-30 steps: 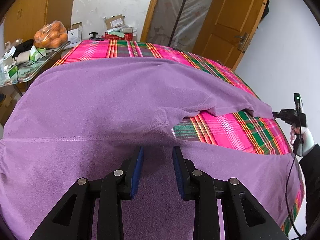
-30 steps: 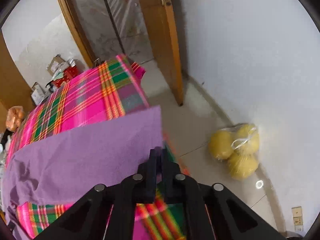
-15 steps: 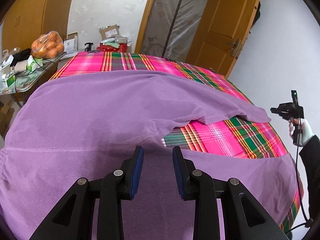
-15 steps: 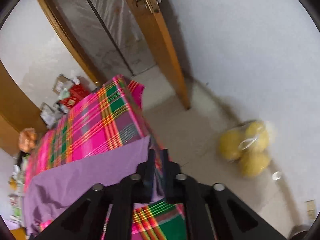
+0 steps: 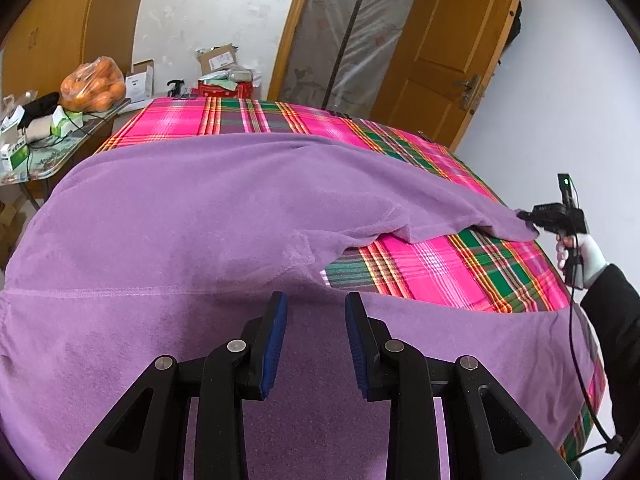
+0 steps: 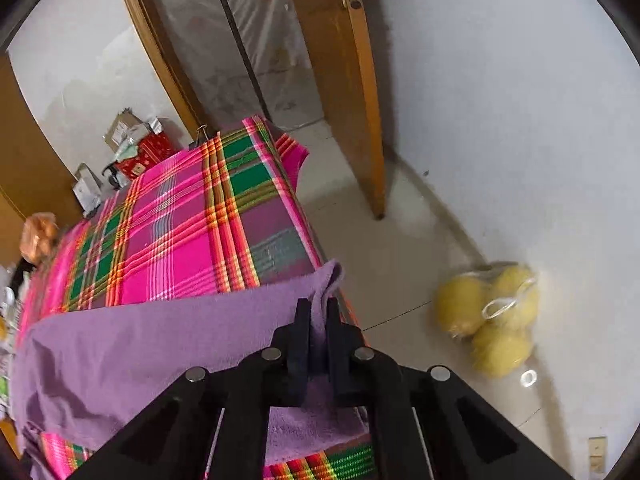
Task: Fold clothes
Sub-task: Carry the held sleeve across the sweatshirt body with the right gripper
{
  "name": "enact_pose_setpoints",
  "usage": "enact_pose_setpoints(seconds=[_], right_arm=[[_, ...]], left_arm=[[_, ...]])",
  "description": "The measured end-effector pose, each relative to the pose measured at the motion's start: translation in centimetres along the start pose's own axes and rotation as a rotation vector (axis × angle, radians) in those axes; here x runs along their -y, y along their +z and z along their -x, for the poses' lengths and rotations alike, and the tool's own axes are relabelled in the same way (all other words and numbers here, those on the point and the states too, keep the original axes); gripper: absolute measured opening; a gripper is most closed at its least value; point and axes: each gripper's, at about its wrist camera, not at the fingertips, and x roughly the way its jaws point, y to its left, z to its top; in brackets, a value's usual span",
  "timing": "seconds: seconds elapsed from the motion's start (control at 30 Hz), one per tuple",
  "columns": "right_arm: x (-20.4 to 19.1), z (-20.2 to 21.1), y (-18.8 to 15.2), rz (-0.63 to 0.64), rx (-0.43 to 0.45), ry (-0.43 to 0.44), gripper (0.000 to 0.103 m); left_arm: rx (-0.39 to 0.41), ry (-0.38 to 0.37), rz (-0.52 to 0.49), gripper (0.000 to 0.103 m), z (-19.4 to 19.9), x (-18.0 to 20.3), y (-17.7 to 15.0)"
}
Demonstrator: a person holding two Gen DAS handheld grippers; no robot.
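Through the left wrist camera I see my left gripper with its blue-padded fingers spread well apart and nothing between them, just as in the earlier frames. It hangs over the near part of the purple fleece garment, which lies spread across the pink, green and orange plaid tablecloth. The cloth passes under the fingers; I cannot tell whether the tips touch it. Compared with half a second ago, the far fold of the garment runs tauter toward the right edge, where my right gripper has its corner, held by a white-gloved hand in a dark sleeve. That corner sat free of the gripper half a second back. A window of plaid shows between the pulled fold and the near hem. At the far left a clear bag of oranges sits on a side table, with a wooden door beyond.

Through the right wrist camera, the right gripper has its black fingers nearly closed, pinching a bunched corner of the purple garment between them. The fabric rises above the fingertips in a small peak, then spreads away to the left across the tablecloth. Against the previous frame, the view has swung lower and closer over the table's corner, and more purple cloth fills the lower left. On the tiled floor to the right, a clear bag of yellow round fruit rests against the white wall.
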Motion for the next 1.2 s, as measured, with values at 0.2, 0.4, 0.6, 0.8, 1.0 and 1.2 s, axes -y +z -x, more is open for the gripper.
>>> enact_pose_setpoints(seconds=[0.2,0.4,0.6,0.8,1.0,1.2], right_arm=[[-1.3,3.0,3.6,0.023,0.134,-0.041,0.007],[0.0,0.2,3.7,-0.032,0.042,-0.086,0.015],[5.5,-0.1,-0.3,-0.344,-0.009,0.092,0.028],[6.9,-0.4,-3.2,-0.477,-0.071,0.241,0.035],[5.6,0.3,-3.3,-0.413,-0.031,0.192,0.013],[4.1,1.2,-0.2,-0.304,0.028,0.127,0.008]], left_arm=[[0.011,-0.001,-0.027,0.031,0.1,0.6,0.0],[0.01,-0.01,-0.05,0.031,0.1,1.1,0.0],[0.015,-0.015,-0.05,0.031,0.3,1.2,0.0],[0.015,-0.016,-0.059,0.031,0.3,1.4,-0.1],[0.013,-0.017,-0.03,0.031,0.2,0.8,0.0],[0.02,-0.018,-0.023,0.031,0.2,0.7,0.1]])
